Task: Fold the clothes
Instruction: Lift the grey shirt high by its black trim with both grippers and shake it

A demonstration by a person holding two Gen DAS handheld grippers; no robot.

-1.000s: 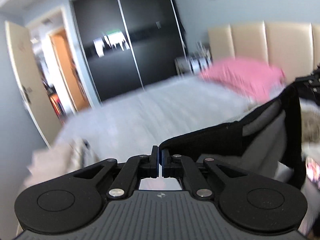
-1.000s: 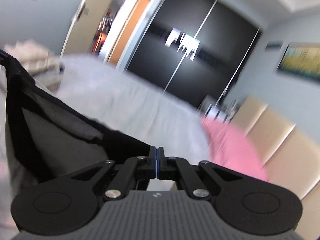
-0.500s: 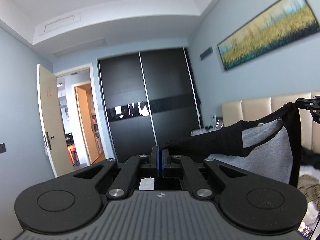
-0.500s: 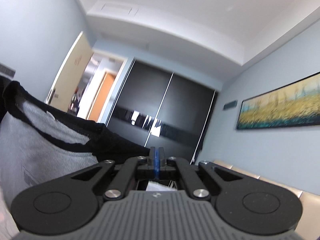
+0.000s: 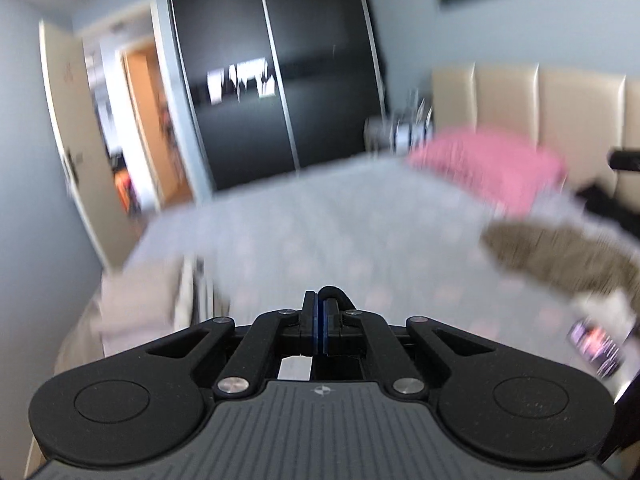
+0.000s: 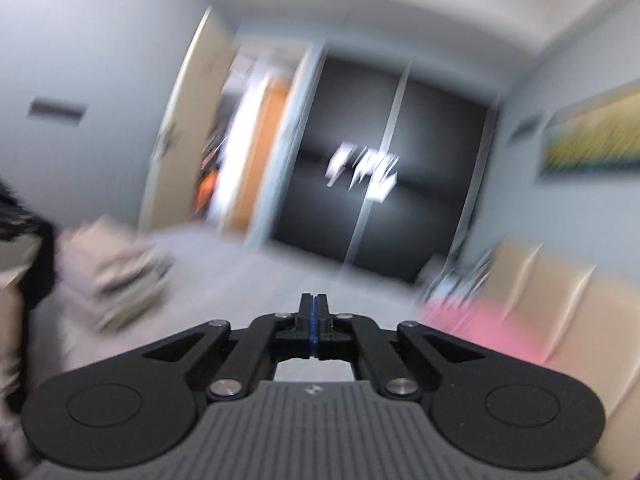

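Blurred grey bed (image 5: 320, 232) with pink pillow (image 5: 488, 164); left gripper (image 5: 321, 304) jaws pinching black fabric (image 5: 340, 295), right gripper (image 6: 314, 307) jaws together

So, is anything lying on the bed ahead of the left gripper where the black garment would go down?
Nothing visible: the bedspread straight ahead of the left gripper, shut on the black garment, is bare. A beige stack sits left, a brown garment and a phone right, a pink pillow behind. The picture is blurred.
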